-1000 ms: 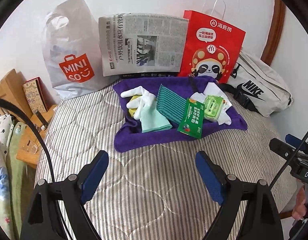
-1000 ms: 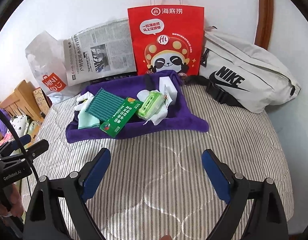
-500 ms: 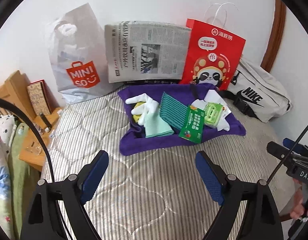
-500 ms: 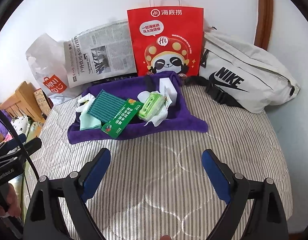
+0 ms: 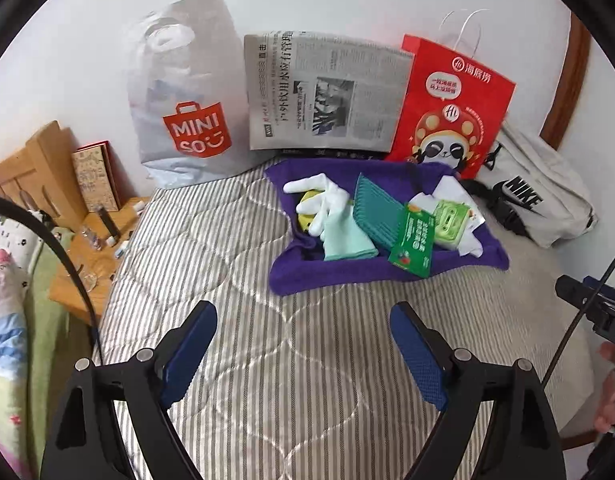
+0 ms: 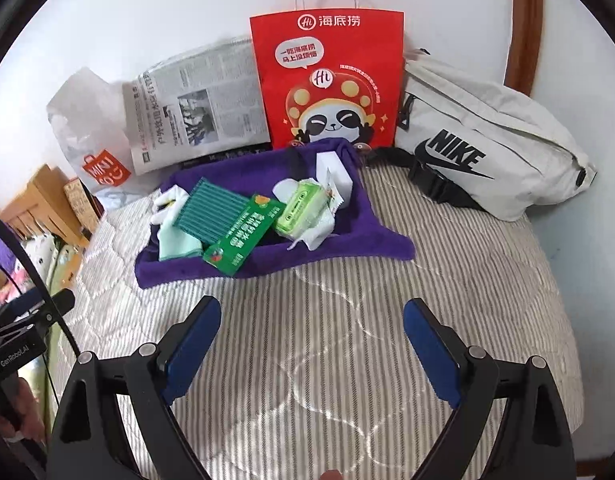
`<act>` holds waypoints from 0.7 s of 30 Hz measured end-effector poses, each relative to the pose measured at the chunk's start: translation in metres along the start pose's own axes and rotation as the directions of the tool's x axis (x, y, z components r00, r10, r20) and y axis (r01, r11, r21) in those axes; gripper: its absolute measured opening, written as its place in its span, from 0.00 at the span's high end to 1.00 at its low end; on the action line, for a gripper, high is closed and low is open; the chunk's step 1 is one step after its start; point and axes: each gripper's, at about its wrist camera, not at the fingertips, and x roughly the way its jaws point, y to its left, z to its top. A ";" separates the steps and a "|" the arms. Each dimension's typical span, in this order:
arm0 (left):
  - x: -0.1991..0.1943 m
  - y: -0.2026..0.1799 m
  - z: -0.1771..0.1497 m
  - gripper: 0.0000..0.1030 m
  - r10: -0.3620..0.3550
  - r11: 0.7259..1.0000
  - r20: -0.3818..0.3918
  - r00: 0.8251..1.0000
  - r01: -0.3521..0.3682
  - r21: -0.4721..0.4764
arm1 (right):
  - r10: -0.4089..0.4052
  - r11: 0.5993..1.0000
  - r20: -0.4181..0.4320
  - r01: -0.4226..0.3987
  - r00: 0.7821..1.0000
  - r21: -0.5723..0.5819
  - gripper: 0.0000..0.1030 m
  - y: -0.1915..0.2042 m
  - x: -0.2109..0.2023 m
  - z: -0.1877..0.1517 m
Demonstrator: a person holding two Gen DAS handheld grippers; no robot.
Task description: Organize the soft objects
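Both grippers are seen spread wide with nothing between the blue pads. The left gripper (image 5: pixel 303 348) is held above bare striped quilted bedding (image 5: pixel 235 248), and the right gripper (image 6: pixel 313 344) is held likewise, over the bed surface nearer the foot.

Ahead of both grippers, well apart from the fingertips, a purple cloth (image 5: pixel 339 272) is laid out on the bed with its edges turned up like a shallow tray. On it, the soft objects are gathered: a white glove (image 5: pixel 327 196) with a mint-green cuff is placed toward the left gripper's side, with something yellow partly hidden beneath it. A dark teal ribbed cloth (image 5: pixel 377 212) is leaned against the glove just to its right. A green box (image 6: pixel 243 240) with printed characters is laid across the front edge of the teal cloth, overhanging the purple rim. Beside it, further right, a pale green tissue pack (image 6: pixel 303 208) is rested on a white cloth (image 6: pixel 319 234), and a small white box (image 6: pixel 335 174) is stood behind them.

Beyond the purple cloth, against the wall, a Miniso plastic bag (image 5: pixel 183 92), a folded newspaper (image 5: pixel 327 92), a red panda-print paper bag (image 6: pixel 331 80) and a grey Nike waist bag (image 6: pixel 483 136) are lined up. A wooden bedside stand (image 5: pixel 91 256) is seen left of the left gripper.
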 end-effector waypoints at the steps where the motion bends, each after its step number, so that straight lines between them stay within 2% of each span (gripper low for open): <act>1: 0.002 0.003 0.001 0.15 -0.001 1.000 -0.007 1.000 0.001 -0.021 | -0.003 1.000 -0.012 0.003 1.000 -0.010 0.11 0.001 0.002 -0.001; 8: 0.012 -0.007 0.001 0.15 -0.026 1.000 -0.037 0.999 0.026 0.002 | 0.007 1.000 -0.029 -0.008 1.000 -0.007 0.11 0.002 0.006 -0.009; 14: 0.012 -0.015 0.002 0.15 -0.013 1.000 -0.022 1.000 0.013 0.010 | -0.004 1.000 -0.045 0.003 0.999 -0.016 0.11 0.006 0.013 -0.013; 21: 0.003 -0.018 0.001 0.15 -0.029 0.999 -0.010 1.000 0.029 0.012 | 0.000 1.000 -0.037 -0.001 0.999 -0.026 0.11 0.011 0.011 -0.016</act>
